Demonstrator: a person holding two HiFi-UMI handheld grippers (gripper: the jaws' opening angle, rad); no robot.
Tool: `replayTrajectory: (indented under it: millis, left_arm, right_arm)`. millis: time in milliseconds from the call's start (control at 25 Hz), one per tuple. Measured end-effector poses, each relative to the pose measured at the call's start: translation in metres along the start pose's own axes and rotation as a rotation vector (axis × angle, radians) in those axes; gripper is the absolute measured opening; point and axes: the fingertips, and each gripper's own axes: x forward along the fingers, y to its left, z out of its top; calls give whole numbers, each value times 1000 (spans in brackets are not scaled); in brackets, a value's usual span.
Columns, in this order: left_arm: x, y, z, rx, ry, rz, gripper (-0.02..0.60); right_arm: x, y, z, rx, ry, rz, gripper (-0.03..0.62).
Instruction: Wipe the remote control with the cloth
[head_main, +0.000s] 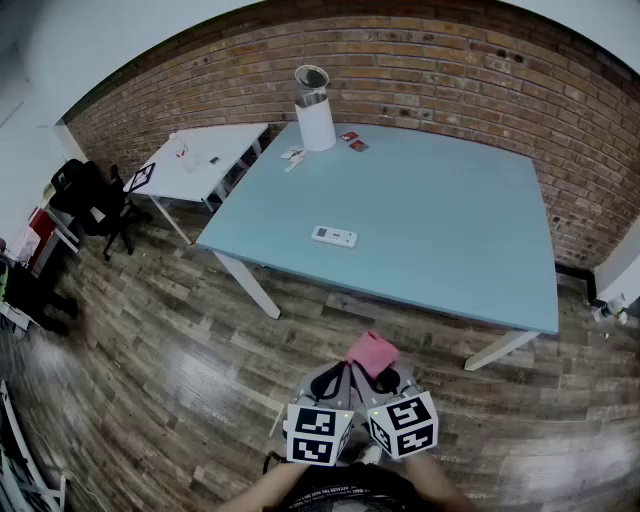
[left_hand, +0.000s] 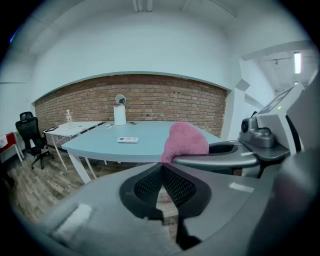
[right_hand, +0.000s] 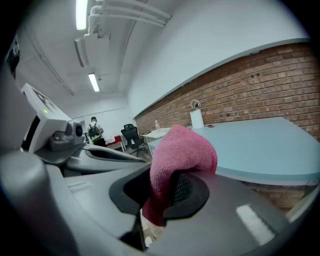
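A white remote control (head_main: 334, 236) lies flat near the left front of the light blue table (head_main: 450, 230); the left gripper view shows the remote (left_hand: 128, 140) small in the distance. A pink cloth (head_main: 372, 352) is pinched in my right gripper (head_main: 380, 380), which is shut on it; the cloth (right_hand: 177, 160) bulges up out of the jaws. Close beside it on the left, my left gripper (head_main: 330, 382) is shut and empty, its black pads (left_hand: 172, 186) pressed together. Both grippers hang over the wooden floor, well short of the table's front edge.
A white cylinder with a round mirror on top (head_main: 314, 112) and small red and white items (head_main: 352, 142) sit at the table's far edge. A white side table (head_main: 205, 158) and a black office chair (head_main: 95, 200) stand to the left. A person (right_hand: 94, 131) stands far off.
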Motion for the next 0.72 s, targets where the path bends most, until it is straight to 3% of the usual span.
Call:
replayTrajectory:
  millis: [360, 720]
  left_arm:
    - [6, 6, -5, -3, 5, -9, 0]
    - [31, 43, -1, -24, 15, -30, 0]
  right_arm:
    - [6, -5, -3, 6, -2, -30, 61]
    - [49, -5, 2, 4, 32, -35, 63]
